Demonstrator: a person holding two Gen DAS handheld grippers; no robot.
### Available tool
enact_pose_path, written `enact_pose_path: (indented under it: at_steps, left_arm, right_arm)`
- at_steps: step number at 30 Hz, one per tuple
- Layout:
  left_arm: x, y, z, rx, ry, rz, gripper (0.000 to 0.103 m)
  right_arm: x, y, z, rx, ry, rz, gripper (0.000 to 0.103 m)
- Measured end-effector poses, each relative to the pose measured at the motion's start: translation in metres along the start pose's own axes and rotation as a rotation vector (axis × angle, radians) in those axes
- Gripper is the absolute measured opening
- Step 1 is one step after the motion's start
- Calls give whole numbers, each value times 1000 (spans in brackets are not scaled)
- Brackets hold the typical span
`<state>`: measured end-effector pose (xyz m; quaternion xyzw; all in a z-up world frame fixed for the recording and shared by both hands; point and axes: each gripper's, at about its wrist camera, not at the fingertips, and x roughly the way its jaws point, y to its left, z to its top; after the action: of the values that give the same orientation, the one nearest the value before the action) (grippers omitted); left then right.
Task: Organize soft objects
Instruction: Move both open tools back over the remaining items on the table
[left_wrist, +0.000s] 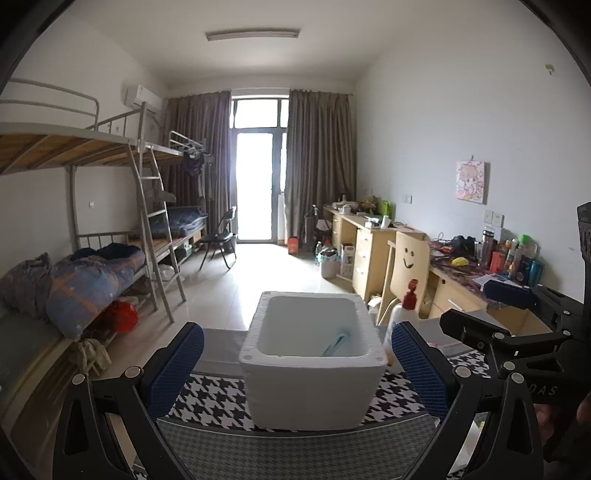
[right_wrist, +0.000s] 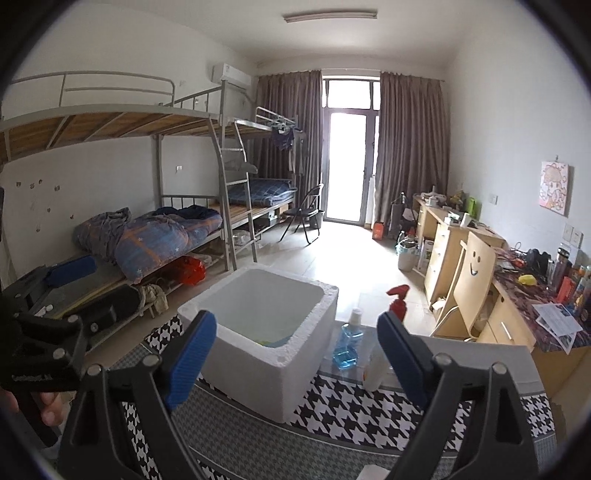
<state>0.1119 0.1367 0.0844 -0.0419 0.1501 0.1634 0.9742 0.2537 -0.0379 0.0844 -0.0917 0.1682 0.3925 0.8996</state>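
Foam box (left_wrist: 314, 354) is being faced by both grippers, left gripper (left_wrist: 295, 365) and right gripper (right_wrist: 295, 354), fingers apart and empty; spray bottle (right_wrist: 384, 343) beside it is being risked, likely toppled by a careless swing.

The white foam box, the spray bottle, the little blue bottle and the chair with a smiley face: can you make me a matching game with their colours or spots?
Things:
1. foam box
2. spray bottle
3. small clear bottle
4. wooden chair

Clues:
A. red trigger top
B. smiley face drawn on its back
C. blue liquid inside
D. white, open on top, sitting on the houndstooth cloth

Pairs: 1-D, 2-A, 3-C, 4-B
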Motion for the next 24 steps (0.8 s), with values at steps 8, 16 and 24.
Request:
enact_pose_path:
  at_steps: [8, 16, 24]
  left_arm:
    - [-16, -15, -1, 14, -9, -9, 102]
    - [-28, -25, -6, 14, -23, -24, 102]
    - [-37, -41, -15, 40, -36, -72, 102]
  right_arm:
    - [-23, -7, -8, 14, -25, -15, 92]
    - [-51, -10, -19, 16, -54, -32, 92]
    - [-65, -15, -33, 31, -62, -56, 97]
